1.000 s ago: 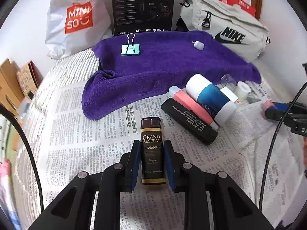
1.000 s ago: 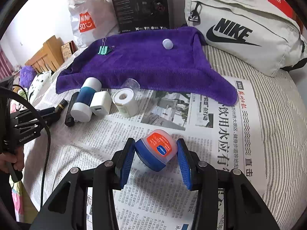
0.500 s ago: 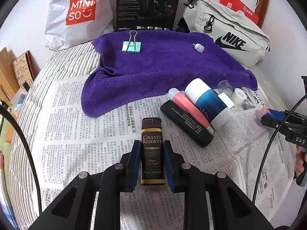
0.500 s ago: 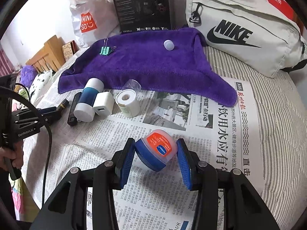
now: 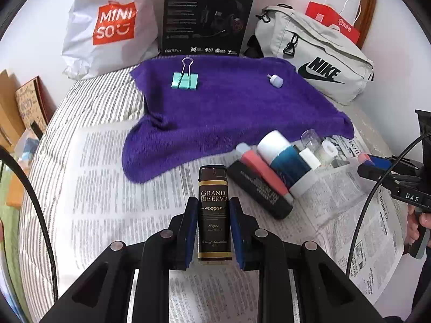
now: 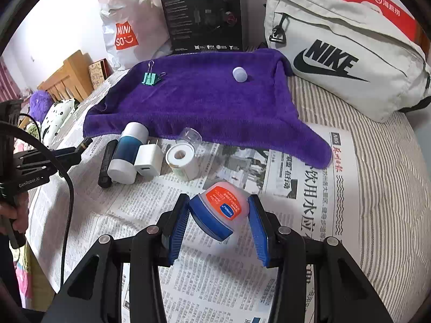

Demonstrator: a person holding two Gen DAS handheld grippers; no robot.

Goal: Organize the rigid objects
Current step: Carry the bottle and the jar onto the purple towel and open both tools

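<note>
Your left gripper (image 5: pixel 214 232) is clamped on a flat dark lighter (image 5: pixel 214 210) lettered "GRAND RESERVE", above the newspaper (image 5: pixel 107 188). Your right gripper (image 6: pixel 219 227) squeezes a small blue-lidded plastic jar (image 6: pixel 219 212), tilted. Only the right view shows the white charger (image 6: pixel 149 159) whole. The fuzzy purple towel (image 5: pixel 229 107) lies below the "NIKE" bag (image 5: pixel 320 62).

In my left claw (image 5: pixel 212 224) I held the small bottle (image 5: pixel 214 212) over the newspaper (image 5: pixel 107 202). Ahead of it the towel (image 5: pixel 229 113) lay, with a binder clip (image 5: pixel 185 80) and a small cap (image 5: pixel 275 80) on it. To the right of this claw several tubes (image 5: pixel 269 172) lay side by side. My right claw (image 6: pixel 218 224) held a small jar (image 6: pixel 221 212); a charger (image 6: pixel 148 160) and a tape roll (image 6: pixel 181 161) lay ahead of it, to the left.
</note>
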